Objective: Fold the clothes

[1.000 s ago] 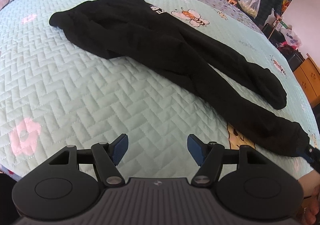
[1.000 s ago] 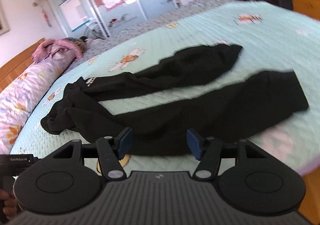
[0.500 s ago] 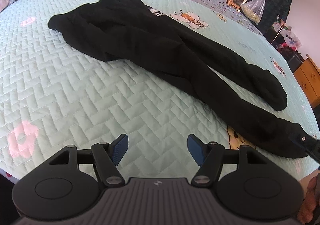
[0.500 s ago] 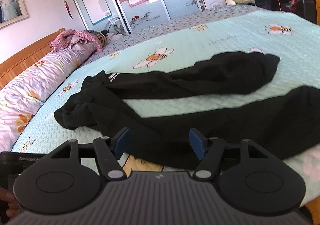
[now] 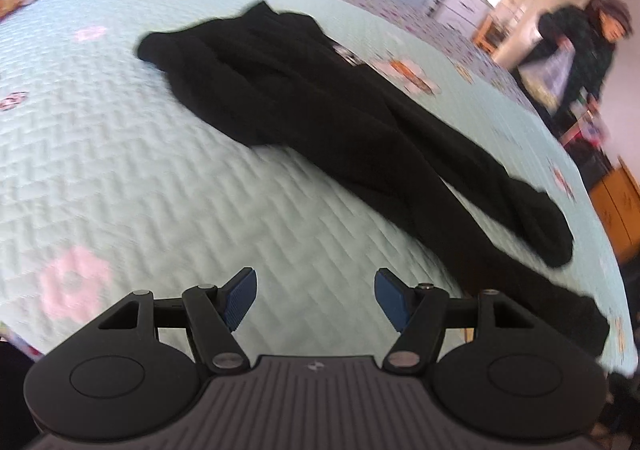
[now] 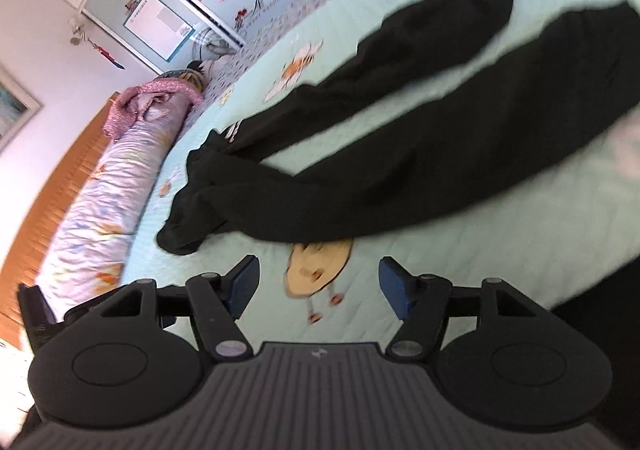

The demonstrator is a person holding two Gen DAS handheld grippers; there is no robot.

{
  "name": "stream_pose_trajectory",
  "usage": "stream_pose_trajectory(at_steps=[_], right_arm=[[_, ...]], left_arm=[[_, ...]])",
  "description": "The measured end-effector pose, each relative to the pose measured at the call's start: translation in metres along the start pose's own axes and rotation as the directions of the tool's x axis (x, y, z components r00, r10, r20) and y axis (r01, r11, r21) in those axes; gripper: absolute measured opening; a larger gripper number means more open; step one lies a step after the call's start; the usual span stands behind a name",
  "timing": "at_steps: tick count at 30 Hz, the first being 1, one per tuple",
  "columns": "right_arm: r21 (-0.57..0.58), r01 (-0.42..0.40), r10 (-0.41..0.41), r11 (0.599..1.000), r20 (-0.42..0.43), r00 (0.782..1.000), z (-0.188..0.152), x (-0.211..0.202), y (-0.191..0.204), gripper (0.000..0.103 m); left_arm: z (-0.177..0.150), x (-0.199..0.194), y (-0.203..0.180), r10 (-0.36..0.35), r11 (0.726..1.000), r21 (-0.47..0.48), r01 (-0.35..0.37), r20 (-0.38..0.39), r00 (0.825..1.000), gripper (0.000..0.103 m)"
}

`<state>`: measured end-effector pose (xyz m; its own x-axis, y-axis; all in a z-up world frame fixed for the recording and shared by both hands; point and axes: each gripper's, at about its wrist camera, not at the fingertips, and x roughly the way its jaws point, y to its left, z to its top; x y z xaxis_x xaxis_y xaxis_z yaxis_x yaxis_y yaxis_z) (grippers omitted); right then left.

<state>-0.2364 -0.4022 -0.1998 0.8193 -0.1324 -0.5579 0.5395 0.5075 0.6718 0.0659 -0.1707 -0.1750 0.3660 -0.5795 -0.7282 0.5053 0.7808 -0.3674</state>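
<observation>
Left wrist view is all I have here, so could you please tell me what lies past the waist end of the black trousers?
Observer: In the right wrist view, a long flowered bolster runs along the bed's edge beyond the waist of the black trousers.
Operator: Thank you. Is anything on that bolster?
Observer: Yes, a pink bundle of cloth sits at its far end.
Operator: And is the right tool holding the trousers?
Observer: No, the right tool is open over bare quilt, short of the nearer leg, with a yellow cartoon print between its fingers.
</observation>
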Motion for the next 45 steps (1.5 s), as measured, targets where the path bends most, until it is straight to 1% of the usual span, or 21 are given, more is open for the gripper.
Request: stream_pose_trajectory(at_steps=[2,6,9,11,16,19,24,29,33,36,38,40,42,43,44,45], right_arm=[[-0.001,-0.007,0.007,1.0,-0.019,1.0,-0.003,0.004,0.003,0.067],[-0.026,-0.028,0.028,0.999,-0.028,0.999,-0.005,0.006,0.012,0.067],[-0.028,-0.043,0.042,0.999,-0.031,0.999,-0.004,0.007,0.014,0.067],[-0.009,-0.052,0.052,0.999,-0.031,0.998,-0.002,0.007,0.012,0.067],[0.111,-0.095,0.099,0.989,-0.024,0.995,0.006,0.006,-0.003,0.068],[0.188,-0.126,0.133,0.974,-0.027,0.991,0.007,0.009,-0.013,0.072],[0.283,-0.161,0.179,0.945,-0.039,0.983,0.009,0.019,-0.022,0.073],[0.387,-0.189,0.226,0.902,-0.051,0.973,0.009,0.03,-0.03,0.074],[0.397,-0.156,0.199,0.904,-0.068,0.978,0.008,0.034,-0.033,0.074],[0.405,-0.136,0.18,0.904,-0.072,0.981,0.01,0.036,-0.037,0.074],[0.408,-0.127,0.17,0.904,-0.072,0.983,0.013,0.038,-0.04,0.074],[0.412,-0.121,0.164,0.903,-0.069,0.984,0.015,0.039,-0.042,0.074],[0.415,-0.117,0.16,0.902,-0.071,0.984,0.015,0.041,-0.042,0.074],[0.417,-0.115,0.159,0.902,-0.072,0.985,0.015,0.042,-0.043,0.074],[0.417,-0.114,0.159,0.902,-0.073,0.985,0.015,0.043,-0.043,0.074],[0.417,-0.114,0.159,0.902,-0.074,0.985,0.016,0.043,-0.044,0.074]], left_arm=[[0.003,-0.004,0.006,0.016,1.0,-0.019,-0.015,0.016,1.0,0.068],[0.005,-0.009,0.013,0.044,0.998,-0.039,-0.042,0.039,0.998,0.068],[0.005,-0.009,0.014,0.053,0.998,-0.044,-0.051,0.039,0.998,0.068],[0.005,-0.007,0.015,0.054,0.998,-0.045,-0.052,0.037,0.998,0.068],[0.013,-0.004,0.025,0.057,0.995,-0.079,-0.054,0.039,0.998,0.068],[0.022,-0.003,0.037,0.066,0.991,-0.116,-0.06,0.047,0.997,0.068],[0.051,0.009,0.061,0.096,0.978,-0.193,-0.084,0.054,0.994,0.068],[0.094,0.038,0.08,0.088,0.965,-0.248,-0.082,0.015,0.996,0.068],[0.125,0.07,0.093,0.133,0.954,-0.27,-0.129,-0.007,0.991,0.068],[0.141,0.096,0.105,0.131,0.942,-0.308,-0.135,-0.034,0.991,0.069],[0.149,0.106,0.105,0.135,0.946,-0.296,-0.134,-0.018,0.991,0.074],[0.156,0.113,0.102,0.137,0.953,-0.272,-0.131,0.001,0.991,0.074],[0.158,0.115,0.099,0.134,0.963,-0.239,-0.125,0.022,0.991,0.066],[0.158,0.115,0.097,0.132,0.967,-0.222,-0.121,0.034,0.991,0.04],[0.156,0.113,0.096,0.131,0.97,-0.214,-0.119,0.044,0.99,0.01],[0.154,0.11,0.096,0.134,0.971,-0.21,-0.119,0.058,0.989,0.006]])
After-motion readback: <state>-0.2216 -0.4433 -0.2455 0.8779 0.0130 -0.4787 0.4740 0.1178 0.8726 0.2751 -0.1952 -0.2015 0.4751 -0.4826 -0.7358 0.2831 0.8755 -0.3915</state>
